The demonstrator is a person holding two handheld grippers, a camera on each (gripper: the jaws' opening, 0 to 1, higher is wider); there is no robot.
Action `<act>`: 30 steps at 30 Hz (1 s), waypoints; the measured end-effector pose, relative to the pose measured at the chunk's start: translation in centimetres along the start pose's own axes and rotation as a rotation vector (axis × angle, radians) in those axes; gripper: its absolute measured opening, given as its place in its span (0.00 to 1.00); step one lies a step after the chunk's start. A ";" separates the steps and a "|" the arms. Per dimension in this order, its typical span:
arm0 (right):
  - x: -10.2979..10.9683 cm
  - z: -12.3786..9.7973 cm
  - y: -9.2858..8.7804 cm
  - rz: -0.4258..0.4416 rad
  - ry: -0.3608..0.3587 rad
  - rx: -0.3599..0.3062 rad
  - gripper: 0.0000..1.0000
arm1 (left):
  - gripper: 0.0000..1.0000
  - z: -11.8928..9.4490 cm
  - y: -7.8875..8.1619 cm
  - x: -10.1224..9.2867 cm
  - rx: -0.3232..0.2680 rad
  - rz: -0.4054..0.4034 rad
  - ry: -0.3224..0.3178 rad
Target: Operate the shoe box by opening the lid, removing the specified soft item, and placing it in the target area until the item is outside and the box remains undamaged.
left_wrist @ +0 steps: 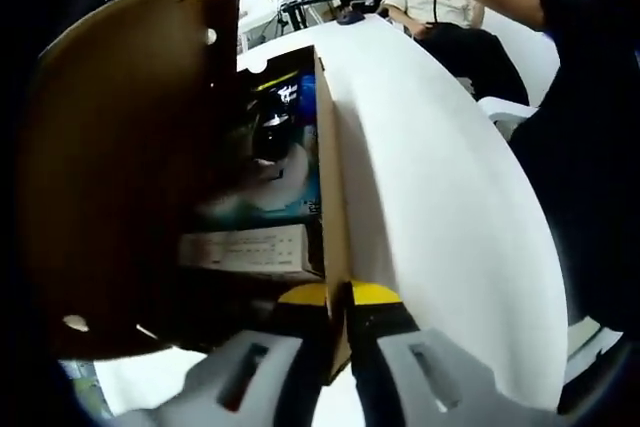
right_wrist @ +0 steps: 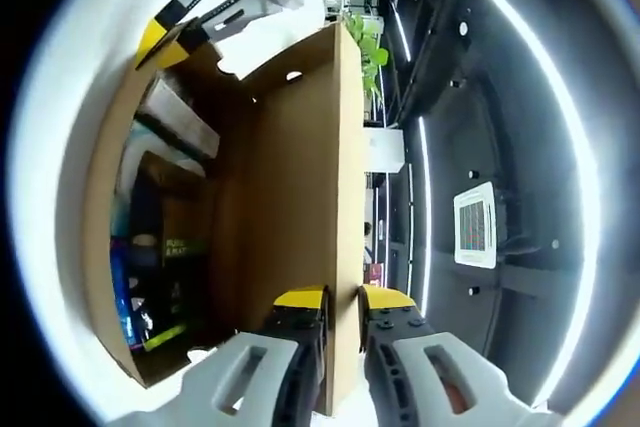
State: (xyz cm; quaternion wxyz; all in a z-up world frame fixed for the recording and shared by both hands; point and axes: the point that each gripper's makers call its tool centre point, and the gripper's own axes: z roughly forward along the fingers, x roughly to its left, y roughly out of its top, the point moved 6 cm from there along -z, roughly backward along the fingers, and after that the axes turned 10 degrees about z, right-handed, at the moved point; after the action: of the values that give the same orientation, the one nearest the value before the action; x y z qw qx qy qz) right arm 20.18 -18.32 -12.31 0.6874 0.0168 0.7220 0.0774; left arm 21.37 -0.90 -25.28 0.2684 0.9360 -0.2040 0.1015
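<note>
- Left claw (left_wrist: 338, 297) clenched on the shoe box (left_wrist: 120, 167) side wall edge.
- Right claw (right_wrist: 342, 299) grasps the raised lid (right_wrist: 300, 197) edge.
- Box sits on white table (left_wrist: 440, 197).

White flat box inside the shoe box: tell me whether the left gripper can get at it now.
Probably not: the left gripper is shut on the shoe box wall; the white flat box lies uncovered inside.

Cardboard shoe box (left_wrist: 130, 147) on white table (left_wrist: 450, 197).
</note>
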 end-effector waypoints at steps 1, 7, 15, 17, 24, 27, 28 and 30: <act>0.0 0.0 0.0 0.000 0.000 0.002 0.10 | 0.05 0.0 0.0 0.0 -0.002 -0.003 -0.001; -0.4 0.4 0.0 -0.003 -0.005 0.009 0.09 | 0.05 0.0 0.0 0.0 0.003 -0.003 0.000; -0.9 1.2 0.0 -0.019 -0.005 0.020 0.08 | 0.05 0.0 0.1 -0.1 0.019 0.006 0.014; -1.0 1.4 0.0 -0.024 -0.001 0.022 0.08 | 0.06 0.0 0.1 -0.1 0.025 0.004 0.016; -1.5 2.0 0.0 -0.023 0.011 0.029 0.07 | 0.06 0.1 0.0 0.0 0.022 0.006 0.010; -1.7 2.3 -0.1 -0.018 0.014 0.033 0.07 | 0.06 0.1 0.0 0.0 0.021 0.007 0.009; -1.7 2.4 -0.1 -0.019 0.014 0.033 0.07 | 0.06 0.1 0.0 0.0 0.021 0.007 0.009; -1.7 2.4 -0.2 -0.025 0.015 0.029 0.07 | 0.06 0.1 0.0 0.0 0.019 0.009 0.008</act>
State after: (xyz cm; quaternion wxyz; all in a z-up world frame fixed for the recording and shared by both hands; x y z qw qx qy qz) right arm 22.73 -18.53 -10.73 0.6824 0.0173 0.7285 0.0586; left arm 21.44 -0.96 -25.40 0.2598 0.9371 -0.2062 0.1086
